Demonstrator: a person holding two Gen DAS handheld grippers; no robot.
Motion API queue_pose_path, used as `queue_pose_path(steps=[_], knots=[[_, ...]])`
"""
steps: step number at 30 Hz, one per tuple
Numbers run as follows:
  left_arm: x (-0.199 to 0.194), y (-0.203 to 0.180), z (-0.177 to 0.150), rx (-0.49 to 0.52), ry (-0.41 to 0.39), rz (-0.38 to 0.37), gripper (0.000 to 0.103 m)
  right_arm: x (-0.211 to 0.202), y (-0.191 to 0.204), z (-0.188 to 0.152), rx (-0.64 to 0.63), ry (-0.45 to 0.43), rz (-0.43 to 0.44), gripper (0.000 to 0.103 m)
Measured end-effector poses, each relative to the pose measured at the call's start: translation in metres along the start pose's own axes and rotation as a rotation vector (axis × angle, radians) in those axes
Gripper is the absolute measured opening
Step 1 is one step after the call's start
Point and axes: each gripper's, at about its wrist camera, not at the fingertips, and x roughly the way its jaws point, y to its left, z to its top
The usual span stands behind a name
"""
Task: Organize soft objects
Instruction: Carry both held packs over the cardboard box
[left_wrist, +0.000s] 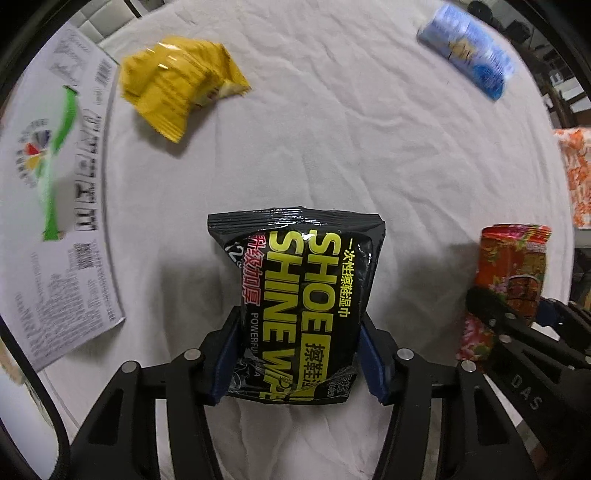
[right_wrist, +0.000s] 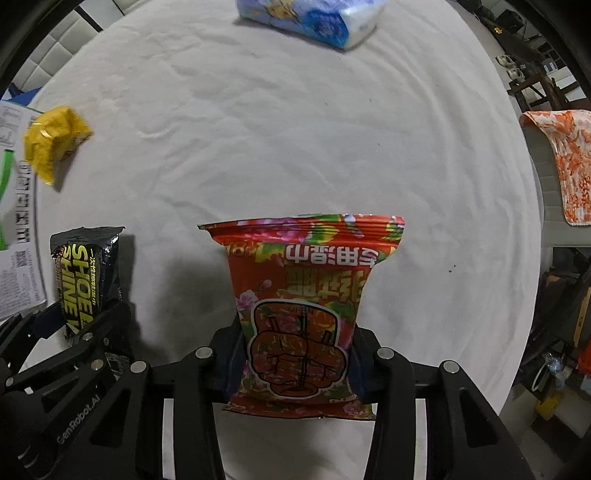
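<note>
My left gripper (left_wrist: 299, 354) is shut on a black shoe shine wipes pack (left_wrist: 299, 291), held above the white cloth. My right gripper (right_wrist: 295, 354) is shut on a red floral wet wipes pack (right_wrist: 303, 302). The two held packs are side by side: the red pack (left_wrist: 511, 273) shows at the right of the left wrist view, the black pack (right_wrist: 86, 280) at the left of the right wrist view. A yellow crumpled packet (left_wrist: 177, 85) lies far left on the cloth. A blue and white tissue pack (right_wrist: 314, 18) lies at the far edge.
The round table is covered with a white cloth (right_wrist: 277, 129). A white printed box or sheet with a green stripe (left_wrist: 51, 184) lies at the left edge. An orange patterned cloth (right_wrist: 565, 162) hangs on a chair to the right. Clutter stands beyond the table at the right.
</note>
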Motion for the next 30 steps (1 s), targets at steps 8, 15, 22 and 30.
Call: queue_pose_path(steps=[8,15,22,30], knots=[[-0.035,0.025,-0.003,-0.005,-0.155,-0.075,0.054,-0.073,0.025,-0.016,0.003,-0.099,0.081,0.047],[-0.110,0.098,-0.034,-0.053,-0.267,-0.154,0.054,-0.128,0.086,-0.045,-0.067,-0.167,0.180,0.047],[-0.162,0.188,-0.040,-0.129,-0.325,-0.165,0.054,-0.166,0.186,-0.058,-0.189,-0.219,0.265,0.047],[-0.178,0.300,-0.023,-0.208,-0.372,-0.035,0.055,-0.163,0.297,-0.036,-0.291,-0.214,0.266,0.047]])
